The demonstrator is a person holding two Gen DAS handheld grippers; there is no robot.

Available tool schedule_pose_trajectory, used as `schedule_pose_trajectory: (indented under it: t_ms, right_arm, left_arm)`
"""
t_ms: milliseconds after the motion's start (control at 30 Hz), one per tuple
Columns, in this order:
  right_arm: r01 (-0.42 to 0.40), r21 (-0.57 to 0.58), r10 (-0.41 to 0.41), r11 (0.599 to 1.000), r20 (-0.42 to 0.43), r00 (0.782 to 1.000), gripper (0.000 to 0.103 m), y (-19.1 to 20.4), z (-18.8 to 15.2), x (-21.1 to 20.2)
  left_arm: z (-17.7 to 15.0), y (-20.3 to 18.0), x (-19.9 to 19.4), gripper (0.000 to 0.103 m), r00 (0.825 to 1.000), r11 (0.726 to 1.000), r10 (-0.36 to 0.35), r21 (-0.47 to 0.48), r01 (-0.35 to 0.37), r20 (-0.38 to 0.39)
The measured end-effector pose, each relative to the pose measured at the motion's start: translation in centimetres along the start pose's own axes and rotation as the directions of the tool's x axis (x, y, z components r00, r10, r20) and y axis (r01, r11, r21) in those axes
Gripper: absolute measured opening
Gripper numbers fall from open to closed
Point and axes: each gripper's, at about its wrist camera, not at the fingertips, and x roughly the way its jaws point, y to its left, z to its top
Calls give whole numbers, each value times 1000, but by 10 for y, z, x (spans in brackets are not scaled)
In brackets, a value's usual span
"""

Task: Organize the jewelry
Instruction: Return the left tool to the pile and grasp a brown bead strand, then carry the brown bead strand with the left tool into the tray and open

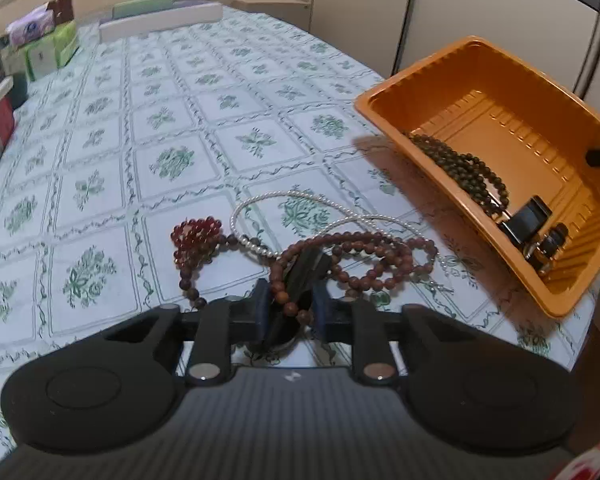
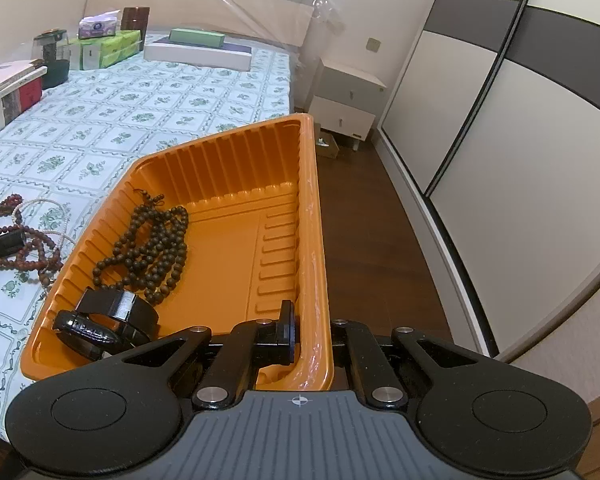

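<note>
I see the orange tray (image 2: pixel 308 216) as thin moulded plastic, glossy, with ribbed walls. The bedsheet (image 1: pixel 140 128) under it looks like matt printed cloth. The brown bead string (image 1: pixel 364 264) reads to me as dull wood, the red beads (image 1: pixel 196 232) as glassy and shiny, the white strand (image 1: pixel 260 204) as pearly. My left gripper (image 1: pixel 290 312) is matt black plastic with bright metal pins. The floor (image 2: pixel 364 216) is polished dark wood.

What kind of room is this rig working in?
Most likely a bedroom. The work surface is a bed under a floral sheet, with a headboard wrapped in plastic behind it, a white nightstand beside it and a sliding-door wardrobe along the wall.
</note>
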Motion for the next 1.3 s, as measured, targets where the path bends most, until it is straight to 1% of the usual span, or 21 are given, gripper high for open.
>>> schedule_pose_trajectory:
  t_ms: [67,167,267,433,633,833,1000,1133,1300]
  right_arm:
    - [0,1,0,1000,-1,1000,6,-1,0,0]
    - [1,1,-1,1000,1,1000,6,-1,0,0]
    - [0,0,0,1000,4,1000,6,0,0,-1]
    - [0,-1,0,1000,6,1000,6,0,0,-1]
    - [1,-1,-1,1000,8,1000,6,2,0,-3]
    - [2,-1,-2,1000,12,1000,6,2,2,-5]
    - [1,-2,-1,1000,14,1000,6,2,2,-7]
    - [1,-3,-1,1000,15,1000,6,2,2,-7]
    - [1,-4,-1,1000,15,1000,6,2,3,-7]
  left_arm:
    - [1,-3,-3,6,1000,999,11,35,-11,1]
    - [0,-7,-7,6,1000,997,5,75,-4,-10]
    - [1,-9,-17,6,1000,995,-5,100,4,3]
    - [13,-12,-41,6,998,989,-4,147,-4,58]
    - [39,-12,-72,6,990,980,5,195,-34,143]
    - [60,-8,-93,6,981,973,10,224,-55,194]
    - [73,-1,-107,6,973,971,17,227,-71,229]
    - [82,1,-115,6,969,971,8,230,-66,246]
    - [94,-5,-120,6,966,964,-6,260,-63,259]
